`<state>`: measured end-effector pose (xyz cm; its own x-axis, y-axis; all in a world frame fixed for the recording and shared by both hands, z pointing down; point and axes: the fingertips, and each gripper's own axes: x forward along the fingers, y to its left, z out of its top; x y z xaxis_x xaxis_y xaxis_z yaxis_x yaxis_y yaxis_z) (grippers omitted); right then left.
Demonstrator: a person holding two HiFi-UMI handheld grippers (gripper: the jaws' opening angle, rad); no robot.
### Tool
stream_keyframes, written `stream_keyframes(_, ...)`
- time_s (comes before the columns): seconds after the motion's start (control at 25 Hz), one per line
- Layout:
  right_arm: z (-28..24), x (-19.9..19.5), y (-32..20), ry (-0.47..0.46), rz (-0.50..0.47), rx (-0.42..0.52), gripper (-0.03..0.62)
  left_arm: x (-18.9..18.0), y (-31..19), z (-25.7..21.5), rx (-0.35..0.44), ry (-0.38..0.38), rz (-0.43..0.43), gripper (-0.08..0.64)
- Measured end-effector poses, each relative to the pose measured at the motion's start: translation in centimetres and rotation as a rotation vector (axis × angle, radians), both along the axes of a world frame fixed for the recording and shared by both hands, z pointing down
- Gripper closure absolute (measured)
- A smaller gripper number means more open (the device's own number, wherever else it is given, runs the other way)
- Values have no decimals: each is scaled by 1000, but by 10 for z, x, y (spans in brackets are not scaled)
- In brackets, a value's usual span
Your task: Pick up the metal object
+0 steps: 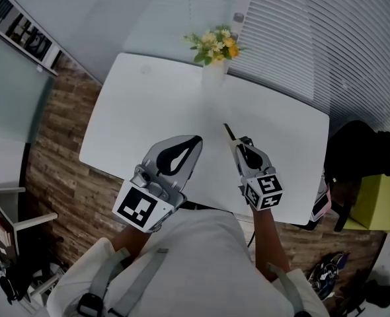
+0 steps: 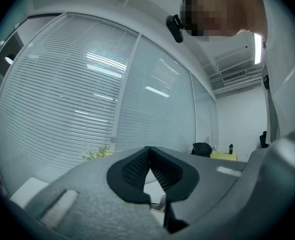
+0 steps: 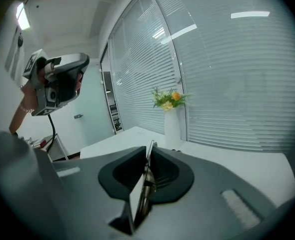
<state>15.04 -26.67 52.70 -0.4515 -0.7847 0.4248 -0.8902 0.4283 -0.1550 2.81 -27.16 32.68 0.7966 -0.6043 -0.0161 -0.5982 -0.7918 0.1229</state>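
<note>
A thin flat metal object (image 1: pixel 229 133) pokes out forward from my right gripper (image 1: pixel 238 144), which is held above the near right part of the white table (image 1: pixel 149 104). In the right gripper view the metal object (image 3: pixel 148 166) stands on edge between the pads, and the right gripper (image 3: pixel 150 150) is shut on it. My left gripper (image 1: pixel 195 140) hovers beside it to the left, above the table's near edge. In its own view the left gripper (image 2: pixel 148 150) has its tips together with nothing between them. The left gripper (image 3: pixel 57 86) also shows raised at the right gripper view's upper left.
A white vase (image 1: pixel 214 72) of yellow flowers (image 1: pixel 215 45) stands at the table's far edge against the blinds. A black chair (image 1: pixel 360 154) and a yellow-green box (image 1: pixel 380 200) sit to the right. Wooden floor (image 1: pixel 56 170) and a shelf (image 1: pixel 10 223) lie left.
</note>
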Motion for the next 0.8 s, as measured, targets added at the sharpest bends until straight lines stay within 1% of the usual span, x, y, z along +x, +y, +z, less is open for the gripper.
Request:
stream_keyframes(0.16, -35, 2, 1, 20, -3, 52, 563, 2, 0, -3, 9, 4, 0, 560)
stream_keyframes(0.4, -84, 1, 6, 66, -13, 126, 563, 3, 2, -1, 3, -4, -2, 560)
stream_keyframes(0.8, -168, -4, 21, 88, -38, 255, 563, 8, 3, -6, 17, 0, 4, 560)
